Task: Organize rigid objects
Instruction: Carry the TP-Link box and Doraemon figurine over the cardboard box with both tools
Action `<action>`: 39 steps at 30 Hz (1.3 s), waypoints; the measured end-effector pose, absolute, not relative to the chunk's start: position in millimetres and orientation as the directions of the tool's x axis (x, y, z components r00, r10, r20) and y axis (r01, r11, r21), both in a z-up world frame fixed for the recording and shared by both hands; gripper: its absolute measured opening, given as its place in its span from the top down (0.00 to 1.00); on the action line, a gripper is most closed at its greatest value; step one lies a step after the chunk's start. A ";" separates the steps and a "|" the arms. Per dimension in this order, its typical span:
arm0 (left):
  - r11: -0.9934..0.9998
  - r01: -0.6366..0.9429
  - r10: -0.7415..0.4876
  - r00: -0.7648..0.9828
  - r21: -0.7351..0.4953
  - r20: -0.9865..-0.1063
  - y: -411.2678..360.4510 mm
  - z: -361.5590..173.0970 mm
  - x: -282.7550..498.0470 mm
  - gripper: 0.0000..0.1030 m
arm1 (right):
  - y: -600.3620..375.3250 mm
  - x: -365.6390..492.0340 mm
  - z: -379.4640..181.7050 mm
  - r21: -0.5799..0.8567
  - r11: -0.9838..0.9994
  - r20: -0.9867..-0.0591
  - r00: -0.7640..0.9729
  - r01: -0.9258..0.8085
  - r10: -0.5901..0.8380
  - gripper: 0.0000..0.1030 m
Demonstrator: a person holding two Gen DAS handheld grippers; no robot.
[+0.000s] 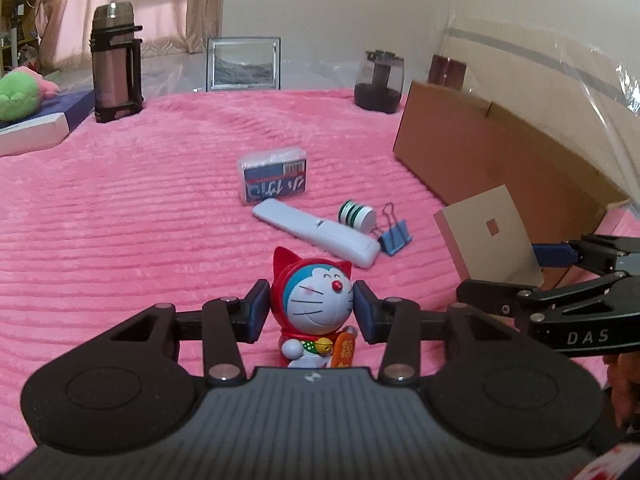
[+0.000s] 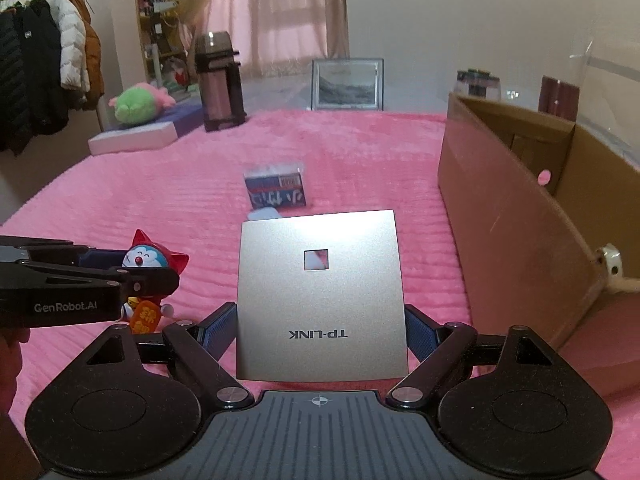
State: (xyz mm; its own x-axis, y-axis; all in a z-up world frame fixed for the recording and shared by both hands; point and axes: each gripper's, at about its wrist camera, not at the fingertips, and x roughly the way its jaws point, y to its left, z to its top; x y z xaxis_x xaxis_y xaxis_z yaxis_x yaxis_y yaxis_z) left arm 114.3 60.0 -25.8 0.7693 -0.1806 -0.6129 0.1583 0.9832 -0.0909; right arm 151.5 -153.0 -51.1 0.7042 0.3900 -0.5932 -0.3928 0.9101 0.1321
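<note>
Left fingers (image 1: 309,307) clamped on cat figurine's (image 1: 314,300) head, right fingers (image 2: 320,330) gripping silver panel's (image 2: 320,296) edges

Remote (image 1: 316,234) before packet (image 1: 274,176), box (image 1: 480,140) right.

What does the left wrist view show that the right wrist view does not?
Only left wrist: the white remote, the green-striped spool and the blue binder clip.
Only right wrist: the hanging coats and the TP-LINK lettering on the silver panel.
Both: the cat figurine between the left fingers, the panel, the cardboard box, the blue packet and the flask.
</note>
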 end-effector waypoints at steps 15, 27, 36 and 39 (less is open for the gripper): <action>0.966 0.228 -0.255 0.795 -0.119 -0.550 17.3 33.7 84.7 0.62 | -197.8 111.5 11.6 0.137 0.915 -0.481 0.782 -0.379 0.395 0.20; 0.920 0.368 -0.382 0.773 -0.132 -0.507 -45.0 64.9 91.3 0.62 | -286.8 109.2 28.8 0.143 0.969 -0.458 0.854 -0.204 0.247 0.20; 0.875 0.465 -0.467 0.730 -0.138 -0.500 -94.9 70.3 114.1 0.62 | -344.3 119.6 26.7 0.154 0.983 -0.479 0.862 -0.105 0.167 0.20; 0.866 0.482 -0.481 0.723 -0.136 -0.496 -105.0 71.1 121.2 0.62 | -354.4 123.1 25.9 0.146 0.984 -0.487 0.859 -0.097 0.157 0.20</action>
